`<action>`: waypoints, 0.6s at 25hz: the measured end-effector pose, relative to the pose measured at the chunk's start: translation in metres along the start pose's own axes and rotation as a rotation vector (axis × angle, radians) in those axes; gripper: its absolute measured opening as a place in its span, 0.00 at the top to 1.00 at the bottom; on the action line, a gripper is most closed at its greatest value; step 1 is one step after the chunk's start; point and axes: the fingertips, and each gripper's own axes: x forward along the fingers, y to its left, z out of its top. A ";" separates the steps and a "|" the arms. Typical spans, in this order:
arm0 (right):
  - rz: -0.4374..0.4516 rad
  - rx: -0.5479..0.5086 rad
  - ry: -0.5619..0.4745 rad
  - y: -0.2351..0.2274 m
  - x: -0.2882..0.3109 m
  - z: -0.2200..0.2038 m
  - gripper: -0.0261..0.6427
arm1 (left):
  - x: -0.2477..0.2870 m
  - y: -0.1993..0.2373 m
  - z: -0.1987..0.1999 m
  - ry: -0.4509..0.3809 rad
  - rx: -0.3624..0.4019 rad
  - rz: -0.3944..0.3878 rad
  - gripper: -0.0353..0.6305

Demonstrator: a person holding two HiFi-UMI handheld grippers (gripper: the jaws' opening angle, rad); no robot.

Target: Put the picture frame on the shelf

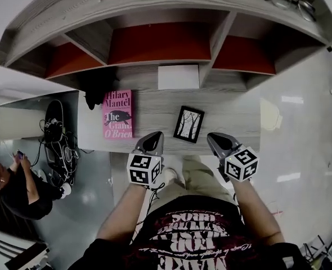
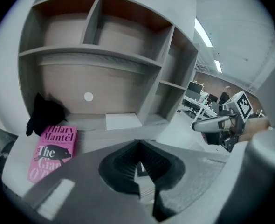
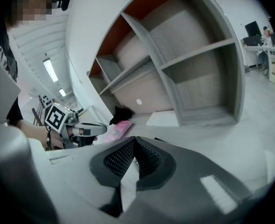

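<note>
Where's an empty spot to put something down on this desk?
The desk is bare right of the picture frame, out to its edge, and in a narrower strip between frame and pink book. The shelf compartments look empty too. Back left is crowded: black bundle, book, then the white sheet.

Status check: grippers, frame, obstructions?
Left gripper, right gripper: both shut, empty. Small black-framed tree picture flat on grey wooden desk ahead of them, untouched. Pink paperback book to its left, apart; white sheet behind, by the shelf.
</note>
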 end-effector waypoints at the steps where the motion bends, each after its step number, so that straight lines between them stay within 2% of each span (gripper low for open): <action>1: 0.004 0.011 0.029 -0.002 0.007 -0.013 0.93 | 0.006 0.001 -0.009 0.023 -0.014 -0.004 0.94; 8: -0.012 0.078 0.167 -0.019 0.038 -0.077 0.91 | 0.052 0.003 -0.060 0.152 -0.065 -0.025 0.94; 10: -0.026 0.117 0.193 -0.026 0.046 -0.091 0.86 | 0.062 0.004 -0.071 0.178 -0.079 -0.039 0.94; 11: -0.033 0.144 0.204 -0.031 0.050 -0.097 0.82 | 0.067 0.004 -0.075 0.188 -0.087 -0.051 0.91; 15: -0.051 0.277 0.242 -0.046 0.064 -0.122 0.75 | 0.083 0.004 -0.090 0.216 -0.115 -0.093 0.86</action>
